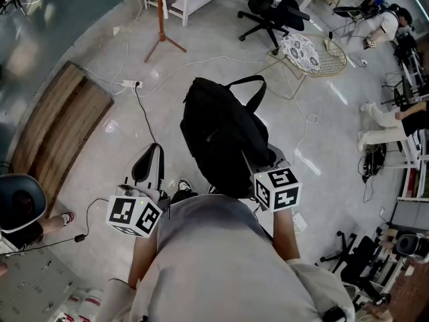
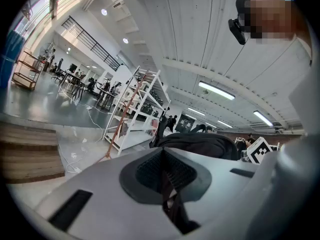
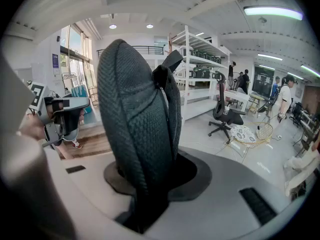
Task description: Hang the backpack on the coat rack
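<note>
A black backpack hangs in front of me above the floor. My right gripper is shut on its padded shoulder strap, which rises between the jaws and fills the middle of the right gripper view. My left gripper is level to the left of the bag, apart from it; its jaws meet with nothing between them. The bag's top shows just beyond them. The wooden coat rack stands on splayed legs farther ahead; its pole shows before white shelves.
A power strip and cables trail over the floor between me and the rack. A wooden platform lies left. A black office chair and a gold wire basket stand ahead right. People sit at the right.
</note>
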Demonstrator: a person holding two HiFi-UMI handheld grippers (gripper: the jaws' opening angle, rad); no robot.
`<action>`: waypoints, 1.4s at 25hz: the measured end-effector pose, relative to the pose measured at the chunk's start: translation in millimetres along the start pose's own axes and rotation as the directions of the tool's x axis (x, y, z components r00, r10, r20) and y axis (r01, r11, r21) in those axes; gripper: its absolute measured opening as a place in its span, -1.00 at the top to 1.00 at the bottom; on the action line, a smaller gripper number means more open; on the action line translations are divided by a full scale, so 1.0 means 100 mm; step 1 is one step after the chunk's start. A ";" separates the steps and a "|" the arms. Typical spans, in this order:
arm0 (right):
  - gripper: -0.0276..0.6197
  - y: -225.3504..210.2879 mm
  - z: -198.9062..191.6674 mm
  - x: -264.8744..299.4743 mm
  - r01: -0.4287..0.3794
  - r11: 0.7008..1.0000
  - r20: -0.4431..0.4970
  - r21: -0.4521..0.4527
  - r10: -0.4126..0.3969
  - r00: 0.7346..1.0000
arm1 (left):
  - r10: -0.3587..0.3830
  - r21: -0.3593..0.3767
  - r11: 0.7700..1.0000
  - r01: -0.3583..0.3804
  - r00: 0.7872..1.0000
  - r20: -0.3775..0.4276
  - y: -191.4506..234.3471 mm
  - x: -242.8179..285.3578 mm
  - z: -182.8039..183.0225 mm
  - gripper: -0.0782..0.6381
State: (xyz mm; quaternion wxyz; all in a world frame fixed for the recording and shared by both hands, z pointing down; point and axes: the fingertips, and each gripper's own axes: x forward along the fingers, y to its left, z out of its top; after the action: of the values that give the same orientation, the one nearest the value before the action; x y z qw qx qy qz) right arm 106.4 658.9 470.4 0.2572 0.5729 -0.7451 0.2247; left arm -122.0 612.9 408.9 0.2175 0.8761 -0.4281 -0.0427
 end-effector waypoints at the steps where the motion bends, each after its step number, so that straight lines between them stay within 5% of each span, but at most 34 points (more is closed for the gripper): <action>1: 0.55 0.00 0.00 0.00 0.000 1.000 0.000 0.000 0.000 1.000 | 0.002 -0.003 1.000 -0.002 1.000 0.001 0.00 -0.01 0.00 0.77; 22: 0.54 -0.12 0.61 0.41 0.011 0.995 0.067 0.097 -0.017 0.998 | 0.049 -0.030 0.998 -0.049 0.999 0.013 0.57 0.17 0.24 0.77; 35: 0.53 -0.59 1.23 1.49 -0.082 0.994 0.026 0.073 0.080 0.996 | 0.108 -0.006 0.994 -0.108 0.994 -0.013 0.99 1.35 0.58 0.77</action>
State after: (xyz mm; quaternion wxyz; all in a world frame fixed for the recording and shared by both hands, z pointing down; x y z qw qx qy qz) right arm 116.3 457.5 473.7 0.2180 0.5539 -0.7617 0.2560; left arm -124.4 436.0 412.5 0.2253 0.8512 -0.4734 -0.0268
